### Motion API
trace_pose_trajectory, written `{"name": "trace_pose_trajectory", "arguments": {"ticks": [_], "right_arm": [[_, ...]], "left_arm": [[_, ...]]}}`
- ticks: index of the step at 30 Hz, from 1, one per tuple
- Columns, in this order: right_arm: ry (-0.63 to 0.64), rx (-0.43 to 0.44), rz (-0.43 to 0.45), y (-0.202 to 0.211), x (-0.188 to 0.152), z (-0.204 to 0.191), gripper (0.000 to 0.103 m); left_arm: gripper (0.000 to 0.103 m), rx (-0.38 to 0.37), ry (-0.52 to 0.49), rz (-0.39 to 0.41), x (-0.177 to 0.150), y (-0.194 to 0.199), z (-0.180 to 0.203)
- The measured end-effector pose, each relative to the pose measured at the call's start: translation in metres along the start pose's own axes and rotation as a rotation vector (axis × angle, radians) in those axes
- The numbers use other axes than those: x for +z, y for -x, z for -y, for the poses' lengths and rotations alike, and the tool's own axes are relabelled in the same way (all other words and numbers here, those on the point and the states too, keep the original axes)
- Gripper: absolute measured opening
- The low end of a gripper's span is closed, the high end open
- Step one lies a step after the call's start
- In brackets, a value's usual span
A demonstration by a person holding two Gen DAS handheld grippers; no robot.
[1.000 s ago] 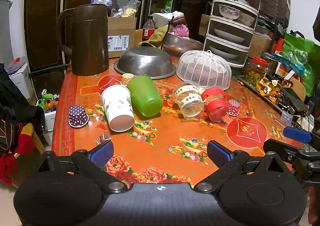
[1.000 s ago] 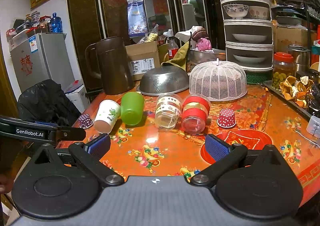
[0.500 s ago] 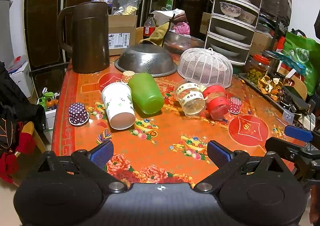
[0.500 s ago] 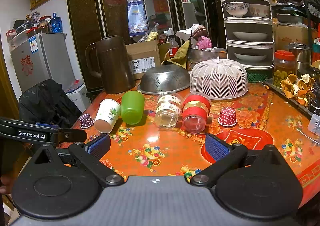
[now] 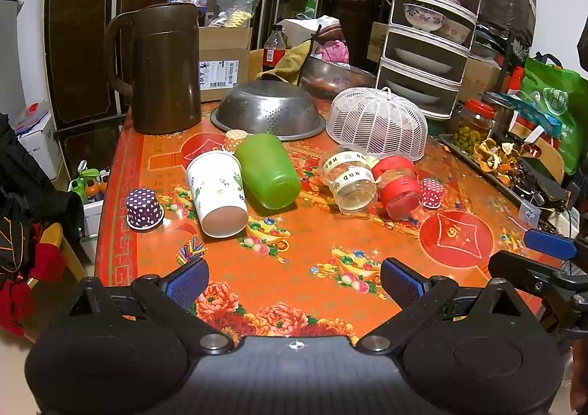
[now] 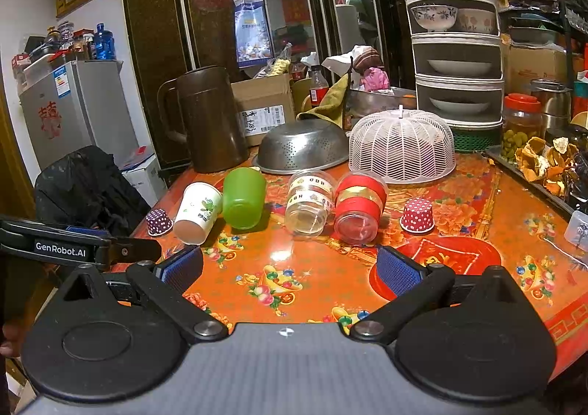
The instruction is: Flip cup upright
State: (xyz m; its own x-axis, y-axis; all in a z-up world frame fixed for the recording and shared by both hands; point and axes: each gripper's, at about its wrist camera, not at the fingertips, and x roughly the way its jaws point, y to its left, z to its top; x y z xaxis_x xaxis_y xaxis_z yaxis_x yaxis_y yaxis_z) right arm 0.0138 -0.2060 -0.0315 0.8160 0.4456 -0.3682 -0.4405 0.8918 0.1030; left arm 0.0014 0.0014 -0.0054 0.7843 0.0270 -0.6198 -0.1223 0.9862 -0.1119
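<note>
Your left gripper (image 5: 294, 281) and right gripper (image 6: 288, 269) both hover with jaws spread wide, holding nothing, above the near edge of the orange floral tablecloth (image 5: 294, 242). The white paper cup with leaf print (image 5: 217, 194) lies on its side ahead of you, mouth toward you. It touches the tipped green plastic cup (image 5: 268, 170), and a purple polka-dot cupcake liner (image 5: 144, 208) sits just to its left.

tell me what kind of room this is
Most likely a home kitchen or dining area: a tiered dish rack holding bowls and plates, a small fridge, and a table with a floral oilcloth crowded with cups, jars and a metal colander.
</note>
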Motion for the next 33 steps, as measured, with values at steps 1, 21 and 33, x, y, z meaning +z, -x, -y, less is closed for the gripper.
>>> {"name": "trace_pose_trajectory", "arguments": {"ticks": [1,21,33], "right_arm": [[-0.001,0.0,0.0,-0.0001,0.0001,0.0,0.102],[-0.005,-0.002,-0.004,0.0008,-0.0008,0.0019,0.102],[-0.006,0.0,-0.006,0.0009,-0.0011,0.0028,0.102]], "left_arm": [[0.101,0.0,0.0,-0.001,0.0,0.0001,0.0003],[0.101,0.004,0.0,-0.007,-0.0011,-0.0028,-0.0007],[0.101,0.005,0.0,-0.009,-0.001,-0.0032,-0.001]]}}
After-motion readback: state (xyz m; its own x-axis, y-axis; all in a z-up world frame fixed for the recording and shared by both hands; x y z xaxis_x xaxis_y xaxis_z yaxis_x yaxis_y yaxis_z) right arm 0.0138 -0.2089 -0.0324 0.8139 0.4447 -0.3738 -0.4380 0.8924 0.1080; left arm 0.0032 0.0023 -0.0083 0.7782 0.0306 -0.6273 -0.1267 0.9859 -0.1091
